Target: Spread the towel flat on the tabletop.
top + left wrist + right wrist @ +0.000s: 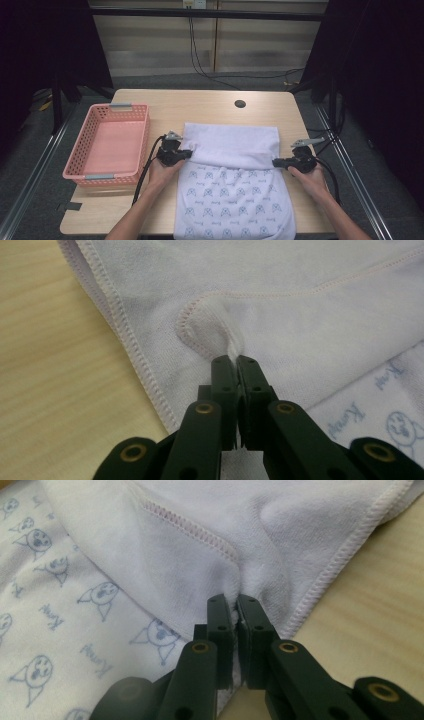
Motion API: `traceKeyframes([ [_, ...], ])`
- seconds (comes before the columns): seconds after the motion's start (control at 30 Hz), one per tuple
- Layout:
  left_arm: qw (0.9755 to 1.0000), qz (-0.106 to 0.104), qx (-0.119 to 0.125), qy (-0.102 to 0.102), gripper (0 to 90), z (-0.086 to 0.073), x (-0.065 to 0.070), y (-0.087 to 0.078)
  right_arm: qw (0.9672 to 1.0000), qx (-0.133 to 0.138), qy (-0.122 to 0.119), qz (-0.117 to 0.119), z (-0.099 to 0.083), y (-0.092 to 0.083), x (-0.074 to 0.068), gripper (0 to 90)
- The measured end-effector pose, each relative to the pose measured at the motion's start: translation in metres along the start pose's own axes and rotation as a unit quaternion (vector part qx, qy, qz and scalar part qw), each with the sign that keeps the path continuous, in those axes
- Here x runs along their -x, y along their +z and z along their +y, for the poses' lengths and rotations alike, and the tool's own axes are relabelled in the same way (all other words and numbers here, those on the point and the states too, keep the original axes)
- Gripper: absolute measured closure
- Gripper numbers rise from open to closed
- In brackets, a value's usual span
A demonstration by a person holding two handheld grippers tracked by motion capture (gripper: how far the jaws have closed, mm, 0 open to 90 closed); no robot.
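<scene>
white towel (235, 180) – blue cat print, pink basket (107, 145)

towel (232, 185): we've got it on the table (150, 102), centre to 6 o'clock, far part folded back over the near part
basket (107, 145): 9 o'clock of the towel, just beside it
left gripper (187, 153): on the fold's 9 o'clock end
right gripper (276, 162): on its 3 o'clock end
hole (240, 104): 12 o'clock, behind the towel
</scene>
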State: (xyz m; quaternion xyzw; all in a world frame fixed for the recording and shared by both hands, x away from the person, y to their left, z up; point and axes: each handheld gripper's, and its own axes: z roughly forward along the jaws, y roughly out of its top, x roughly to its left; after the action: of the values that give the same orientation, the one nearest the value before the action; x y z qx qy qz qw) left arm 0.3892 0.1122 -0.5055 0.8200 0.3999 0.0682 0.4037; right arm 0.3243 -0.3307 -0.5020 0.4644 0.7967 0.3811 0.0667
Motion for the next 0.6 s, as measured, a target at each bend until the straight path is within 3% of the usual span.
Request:
traceKeyframes([
  [0.17, 0.9998, 0.018, -0.003, -0.002, 87.6, 0.013, -0.012, 0.010, 0.9999, 0.001, 0.010, -0.006, 0.020, 0.016, 0.012, 85.7],
  [0.27, 0.9998, 0.013, 0.001, -0.012, 87.6, 0.018, -0.021, 0.014, 0.9997, 0.005, 0.019, -0.014, 0.031, 0.023, 0.023, 85.6],
  [0.4, 0.9994, 0.029, -0.017, -0.001, 87.6, 0.028, -0.025, 0.018, 0.9987, 0.019, 0.047, -0.008, 0.036, 0.030, 0.031, 85.7],
  [0.5, 0.9993, 0.033, -0.006, -0.013, 87.5, 0.032, -0.030, 0.023, 0.9980, 0.029, 0.055, -0.010, 0.038, 0.033, 0.037, 85.7],
  [0.6, 0.9992, 0.039, -0.003, -0.013, 87.5, 0.036, -0.032, 0.028, 0.9981, 0.024, 0.053, -0.021, 0.045, 0.036, 0.039, 85.6],
])
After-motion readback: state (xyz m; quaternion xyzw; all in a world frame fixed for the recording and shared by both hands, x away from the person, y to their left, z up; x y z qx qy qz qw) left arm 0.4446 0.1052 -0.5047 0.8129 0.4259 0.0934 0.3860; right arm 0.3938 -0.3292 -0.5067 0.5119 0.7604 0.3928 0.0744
